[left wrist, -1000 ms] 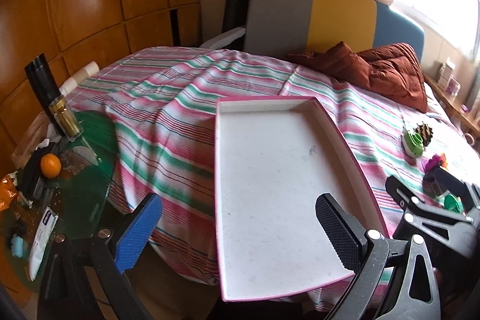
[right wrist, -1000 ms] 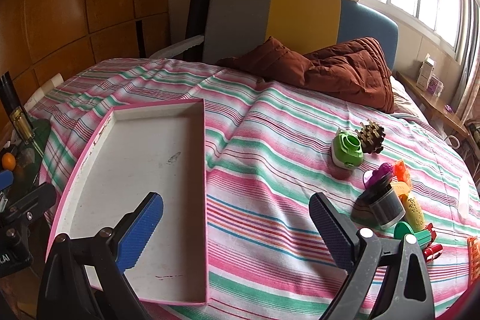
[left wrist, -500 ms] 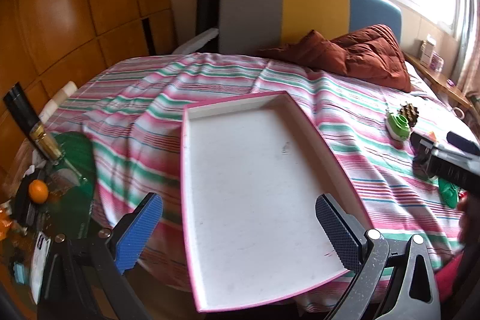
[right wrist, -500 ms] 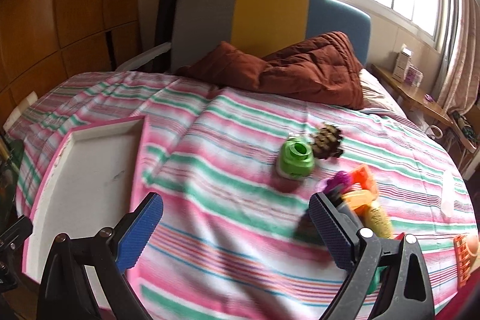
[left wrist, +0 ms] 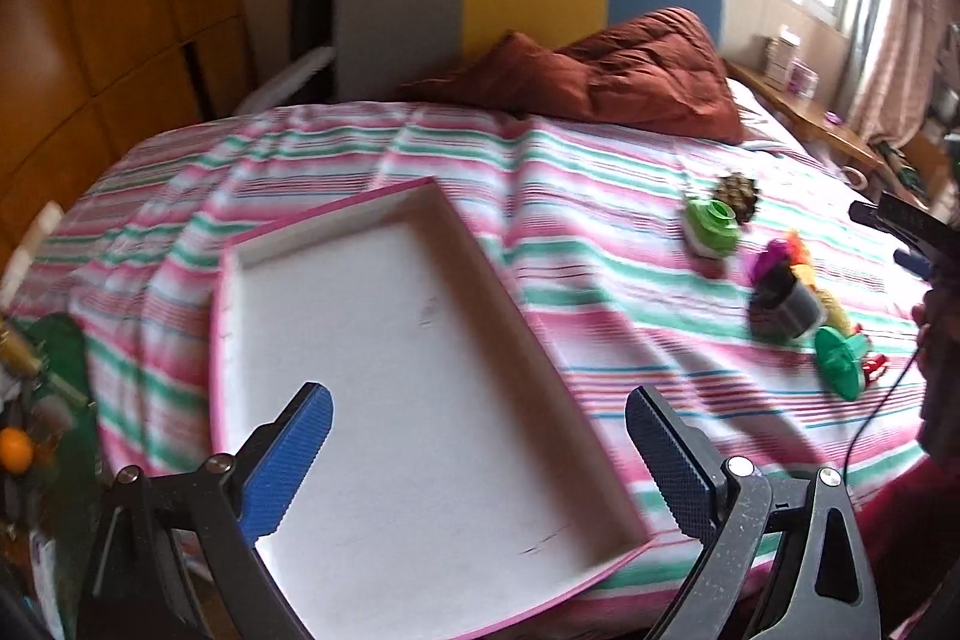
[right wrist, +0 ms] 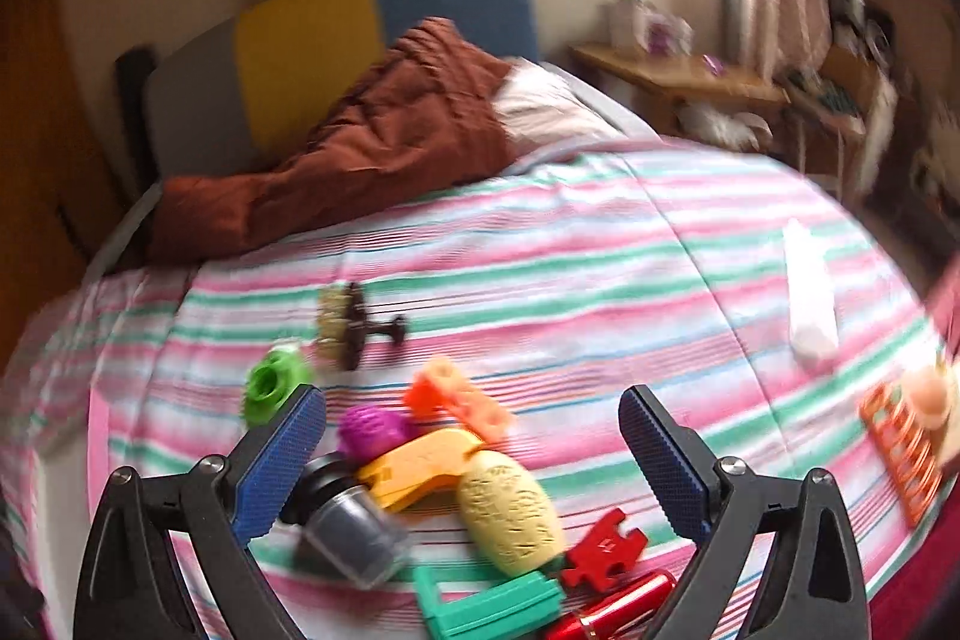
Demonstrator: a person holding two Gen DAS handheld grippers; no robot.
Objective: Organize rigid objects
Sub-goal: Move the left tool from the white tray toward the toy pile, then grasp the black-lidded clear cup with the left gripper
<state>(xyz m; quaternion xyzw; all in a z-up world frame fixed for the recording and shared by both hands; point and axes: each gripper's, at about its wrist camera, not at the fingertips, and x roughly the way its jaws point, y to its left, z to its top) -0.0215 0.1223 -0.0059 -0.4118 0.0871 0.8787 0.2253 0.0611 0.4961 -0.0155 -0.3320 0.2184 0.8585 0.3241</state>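
- My left gripper [left wrist: 477, 454] has its fingers spread wide, nothing between the blue pads [left wrist: 288, 466].
- Directly under and ahead of those fingers lies the white tray [left wrist: 384, 376] with a pink rim, bare inside, sitting skewed on the striped bedcover [left wrist: 600, 196]; its near corner runs beneath the right-hand finger.
- Off to the right of my left fingers, well apart from the tray, I see the toy cluster: a green round piece [left wrist: 713, 226] with a pinecone [left wrist: 737, 194] just behind it.
- My right gripper [right wrist: 473, 454] is likewise spread wide and holds nothing.
- Nearest, between and below the right fingers: a teal bracket [right wrist: 492, 604], a red cylinder [right wrist: 618, 610] and a red flat piece [right wrist: 605, 544].
- Just ahead, between the fingers, a cream textured egg-shaped piece [right wrist: 510, 514] lies against a yellow block [right wrist: 420, 466]; a grey-lidded jar [right wrist: 351, 526] lies tilted just beside the left-hand finger.
- Beyond those: a purple ball [right wrist: 372, 430] and an orange holed block [right wrist: 459, 400].
- Past the left-hand fingertip, a green ring piece [right wrist: 273, 385], then a brown brush-like item [right wrist: 348, 325]; blurred, I cannot tell more.
- Far right of the fingers: an orange grille piece [right wrist: 900, 442] and a pale tube [right wrist: 810, 292].
- Farthest: a rust-brown quilt [right wrist: 384, 142] against the grey, yellow and blue headboard [right wrist: 312, 40].
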